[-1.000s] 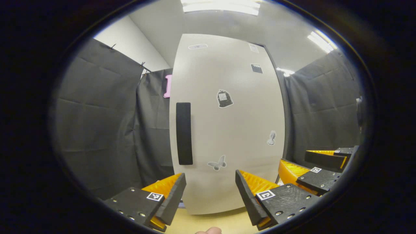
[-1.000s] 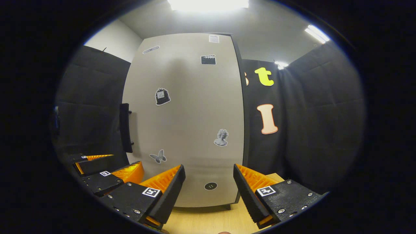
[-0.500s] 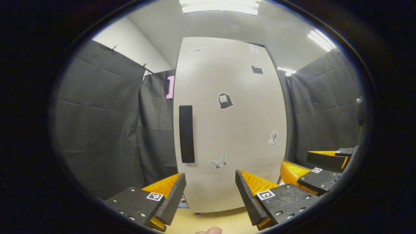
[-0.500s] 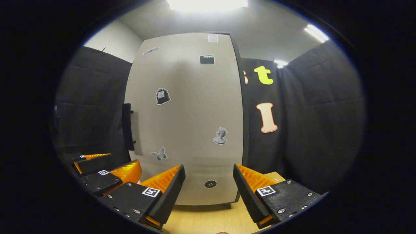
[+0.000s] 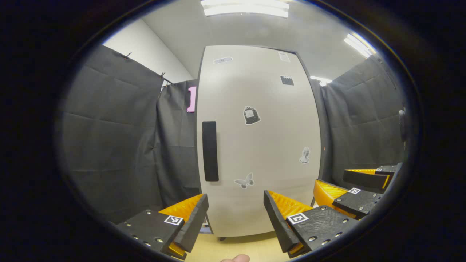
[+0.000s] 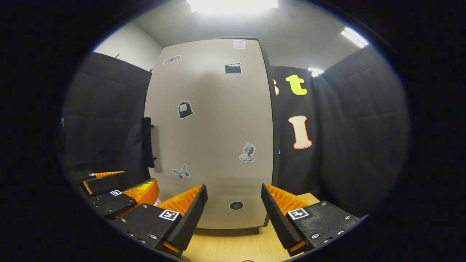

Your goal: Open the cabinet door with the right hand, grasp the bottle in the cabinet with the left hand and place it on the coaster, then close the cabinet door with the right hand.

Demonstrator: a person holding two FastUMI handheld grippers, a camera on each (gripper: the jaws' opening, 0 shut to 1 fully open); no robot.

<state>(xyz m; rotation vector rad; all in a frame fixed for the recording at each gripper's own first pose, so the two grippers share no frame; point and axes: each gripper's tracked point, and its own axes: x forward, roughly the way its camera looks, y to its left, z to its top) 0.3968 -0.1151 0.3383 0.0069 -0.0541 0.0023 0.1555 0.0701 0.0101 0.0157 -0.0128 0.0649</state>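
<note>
A tall pale cabinet door with small stickers stands closed ahead of both grippers. Its black vertical handle sits on the door's left side. My left gripper is open and holds nothing, short of the door's lower part. My right gripper is also open and empty, facing the door's lower right. The right gripper shows at the lower right of the left gripper view, and the left gripper at the lower left of the right gripper view. The closed door hides the cabinet's inside.
A light wooden tabletop runs under the cabinet. Black cloth walls stand on both sides. A fingertip peeks in at the bottom edge of the left gripper view.
Both views have drawn back slightly from the cabinet, so the door looks a little smaller and more of its bottom edge shows. Both grippers stay open.
</note>
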